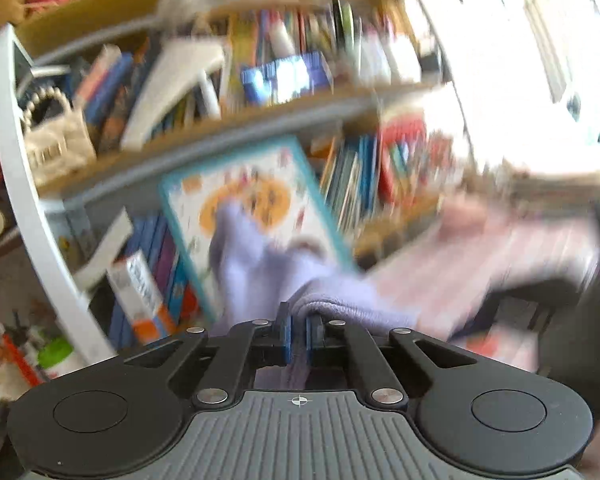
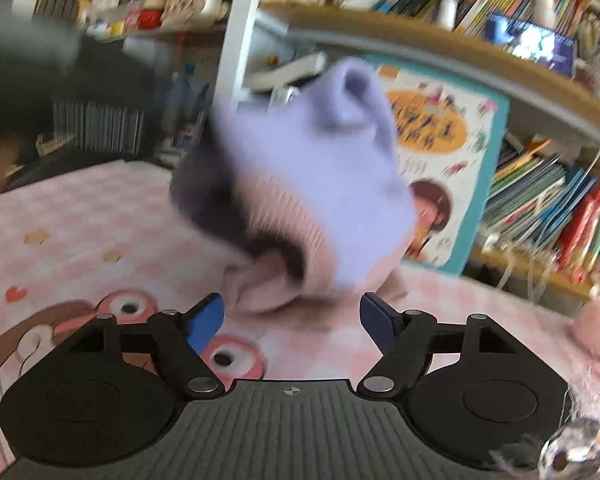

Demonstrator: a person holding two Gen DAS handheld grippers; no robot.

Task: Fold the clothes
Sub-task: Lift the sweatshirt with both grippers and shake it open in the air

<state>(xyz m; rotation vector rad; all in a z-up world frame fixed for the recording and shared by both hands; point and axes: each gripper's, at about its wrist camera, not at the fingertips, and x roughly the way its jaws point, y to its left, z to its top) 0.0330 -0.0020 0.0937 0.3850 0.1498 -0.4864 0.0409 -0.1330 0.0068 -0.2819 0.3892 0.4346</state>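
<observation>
Above a pink checked bedspread printed with cartoon faces and hearts (image 2: pixel 80 216), a soft lilac knitted garment with a ribbed pale-pink cuff and a dark band (image 2: pixel 312 184) hangs in the air, blurred by motion, its open cuff turned toward the right wrist camera. The left gripper (image 1: pixel 299 330) has its blue-padded jaws pressed together on a fold of that lilac fabric (image 1: pixel 332 296), which bunches up just beyond the pads and trails off to the right over the bedspread (image 1: pixel 500 264). The right gripper (image 2: pixel 292 318) stands with its blue-tipped fingers (image 2: pixel 206 320) spread wide, holding nothing, the garment's cuff floating just past the gap between them. Behind the garment a large teal-bordered picture book with an orange circle on its cover (image 2: pixel 440 152) leans against a wooden bookshelf crammed with colourful books (image 2: pixel 540 200). A fluffy pink cloth (image 2: pixel 596 344) lies at the right edge of the bedspread.
</observation>
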